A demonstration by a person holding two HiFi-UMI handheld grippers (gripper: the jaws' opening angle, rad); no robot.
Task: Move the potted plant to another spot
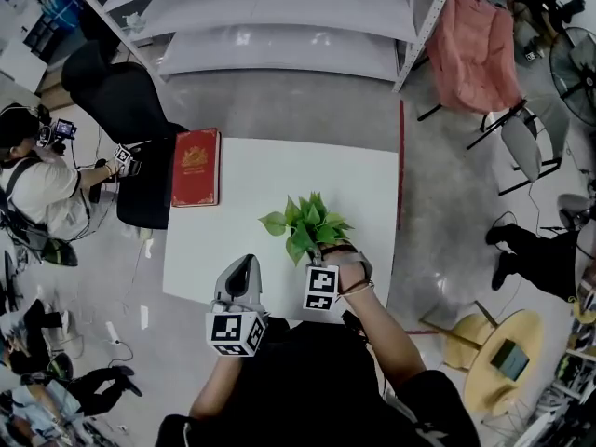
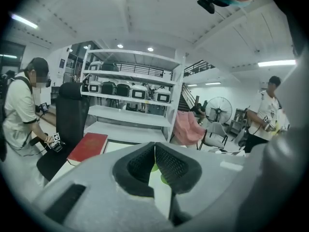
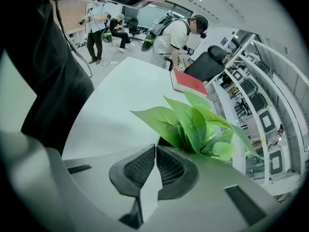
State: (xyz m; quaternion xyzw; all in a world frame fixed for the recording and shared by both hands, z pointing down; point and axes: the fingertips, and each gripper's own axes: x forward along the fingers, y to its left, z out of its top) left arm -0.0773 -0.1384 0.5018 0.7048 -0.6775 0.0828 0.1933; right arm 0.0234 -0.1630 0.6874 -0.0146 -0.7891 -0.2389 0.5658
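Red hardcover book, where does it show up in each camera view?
Head view: red hardcover book on the white table's far-left corner.
Left gripper view: lower left, above the jaws.
Right gripper view: upper middle, beyond the green potted plant.
Shared landmark: white shelving rack behind it.

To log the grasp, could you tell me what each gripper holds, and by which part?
The left gripper holds nothing. The right gripper is shut at the base of the potted plant; whether it grips it is unclear.
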